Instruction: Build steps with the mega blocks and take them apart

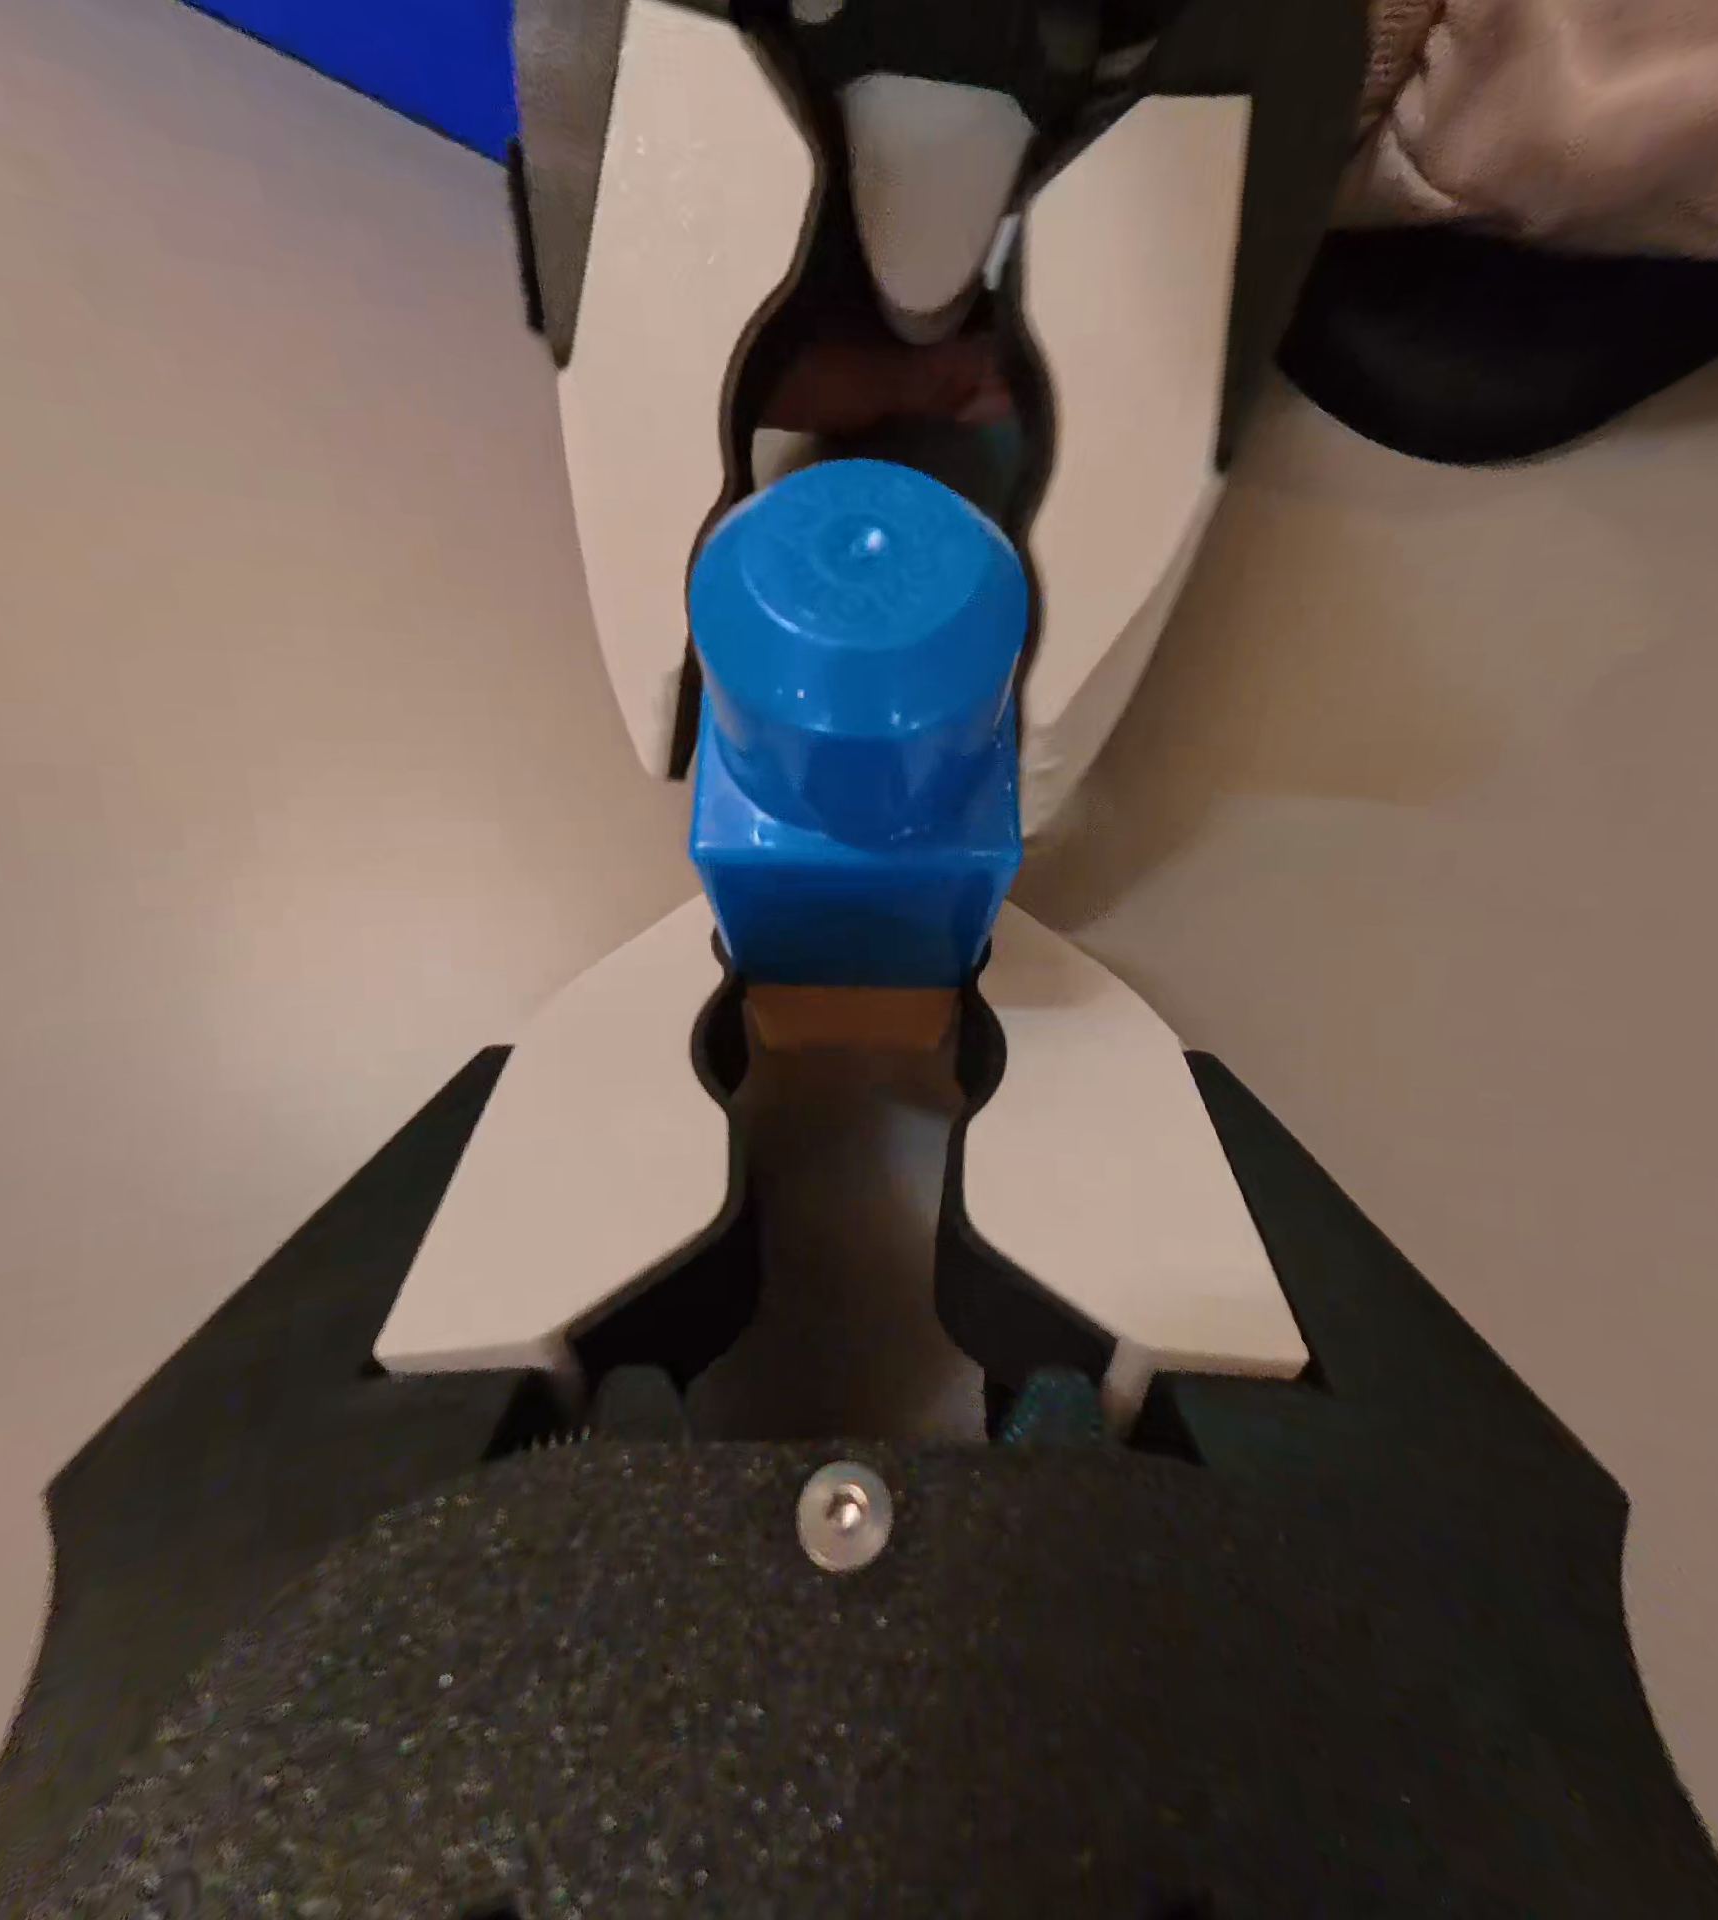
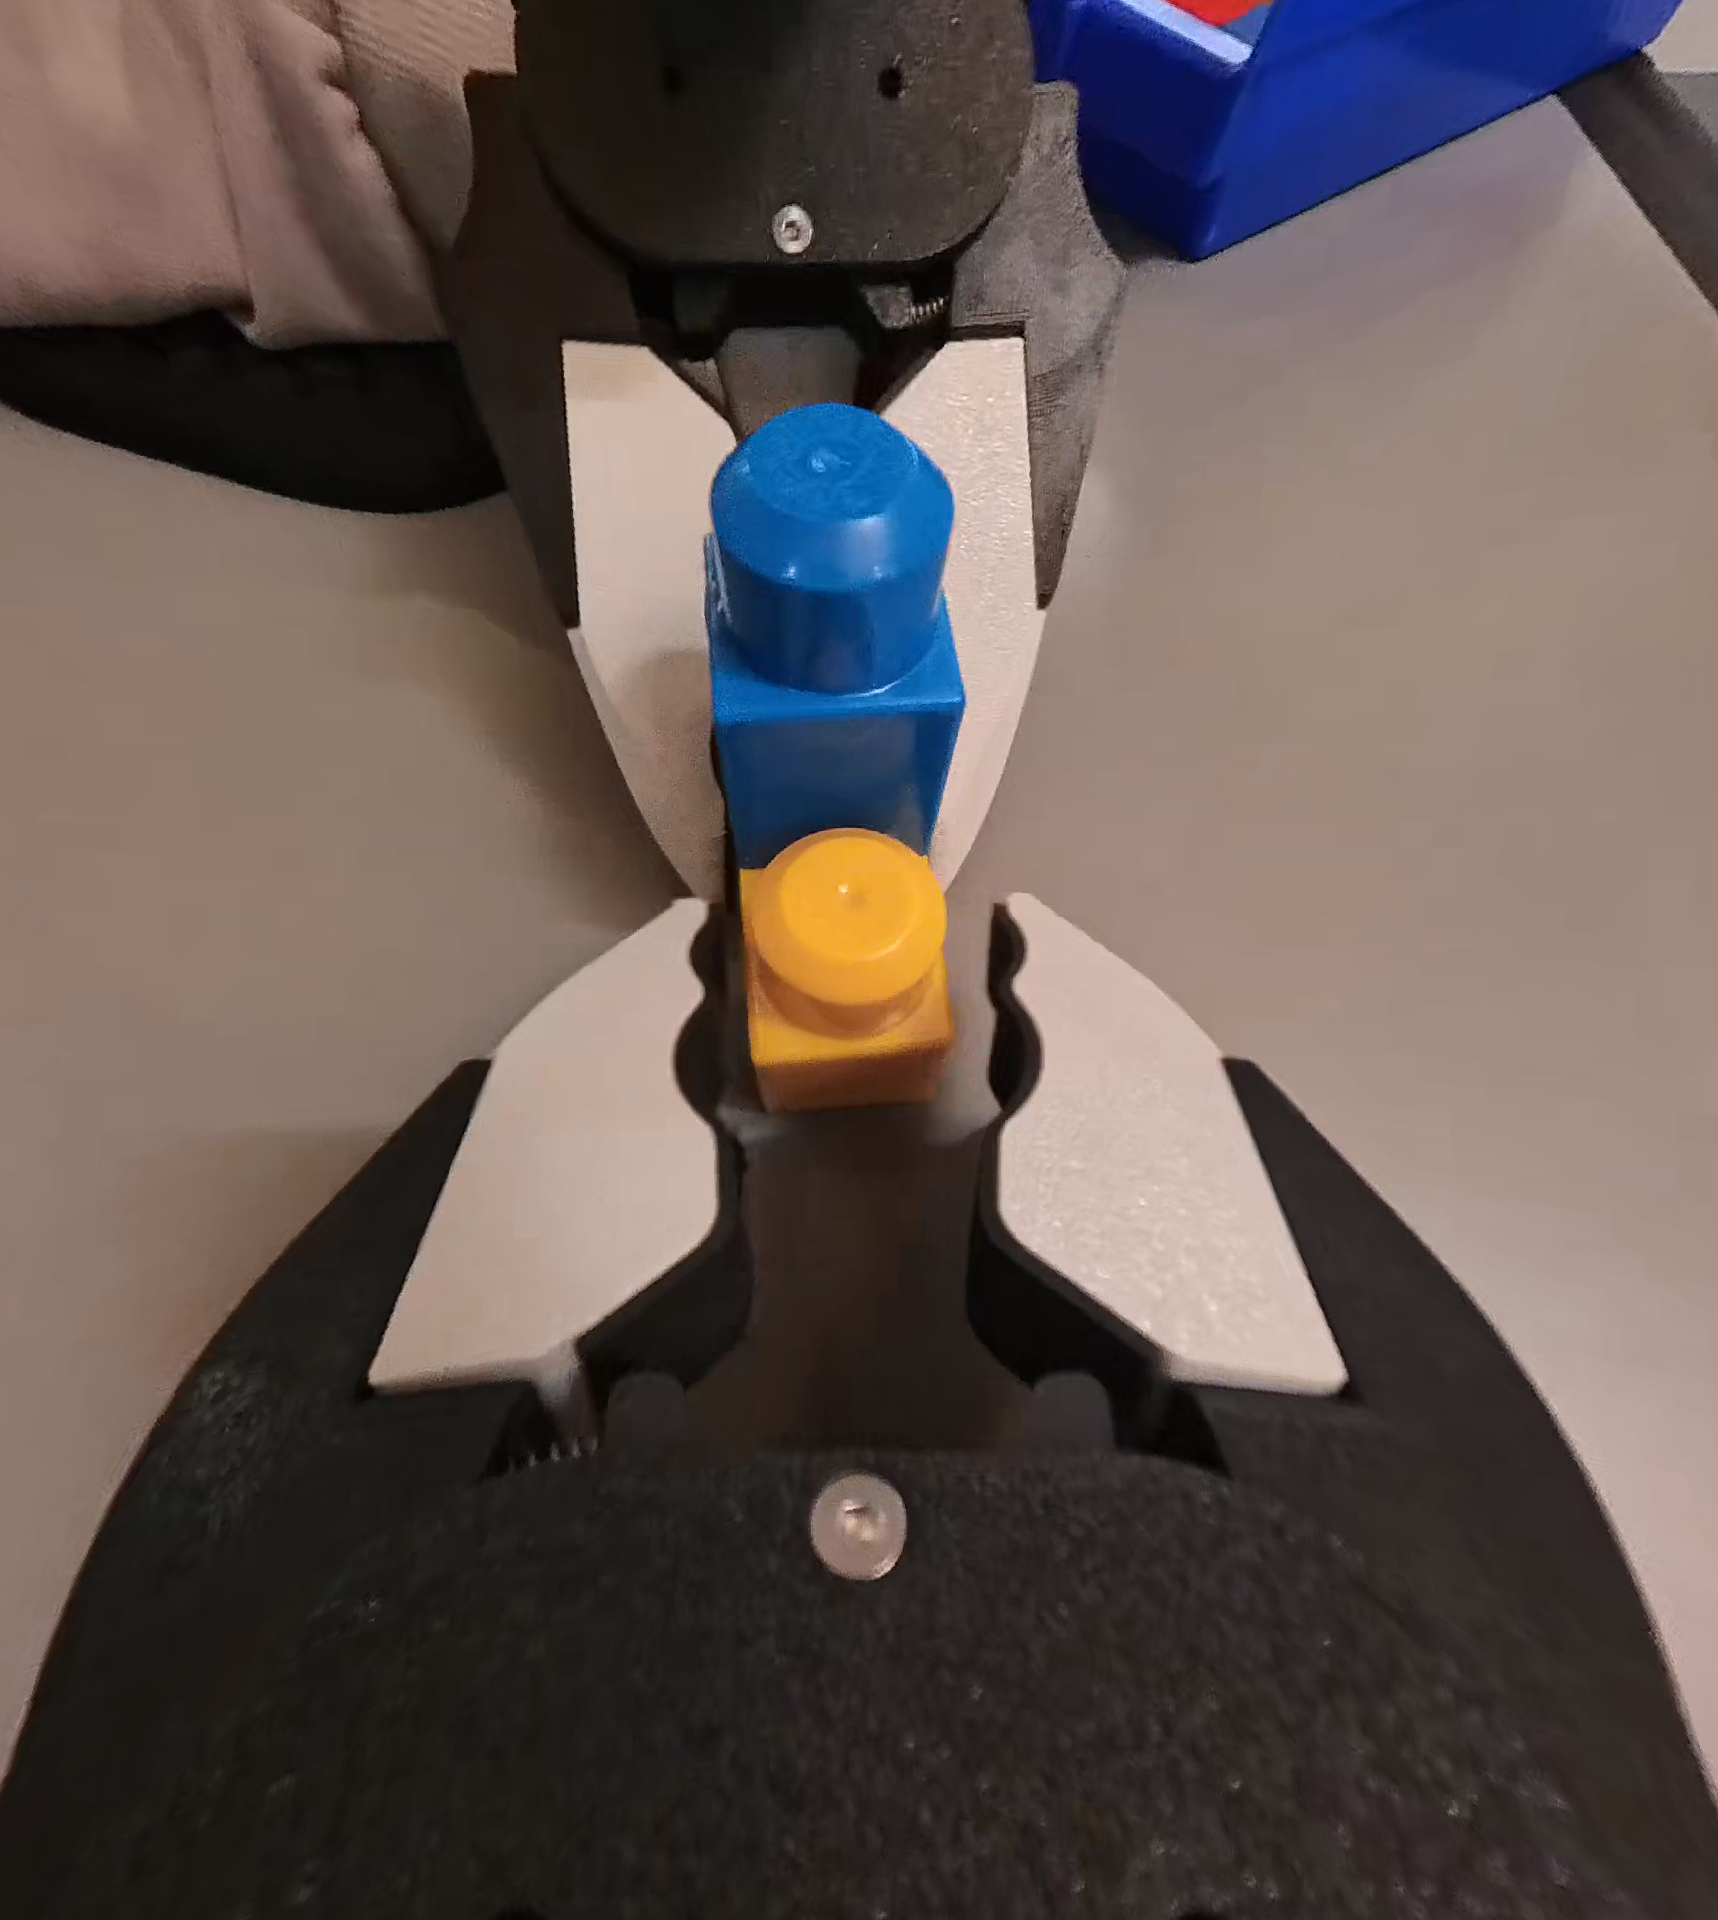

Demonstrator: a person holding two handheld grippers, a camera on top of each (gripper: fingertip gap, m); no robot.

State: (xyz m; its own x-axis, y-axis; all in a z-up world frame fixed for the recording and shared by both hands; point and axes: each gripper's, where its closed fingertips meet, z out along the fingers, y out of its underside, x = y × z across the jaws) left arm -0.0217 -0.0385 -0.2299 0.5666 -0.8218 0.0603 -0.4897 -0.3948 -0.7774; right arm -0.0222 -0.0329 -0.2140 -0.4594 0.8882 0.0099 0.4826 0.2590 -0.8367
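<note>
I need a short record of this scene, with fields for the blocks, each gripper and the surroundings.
blocks: blue block stacked on one part of yellow block, one yellow stud left free
left gripper: jaws shut on the blue block
right gripper: jaws flank the yellow block, with a gap showing on one side
surroundings: blue bin on the table

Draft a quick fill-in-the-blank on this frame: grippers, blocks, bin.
1. The left gripper is ___ on the blue single-stud plastic block.
2. That block is stacked on the yellow plastic block, which shows ___ bare stud.
3. The right gripper has its fingers either side of the ___ block, with a gap on one side.
4. The plastic bin behind the grippers is coloured ___.

Missing words: shut; one; yellow; blue.
</note>
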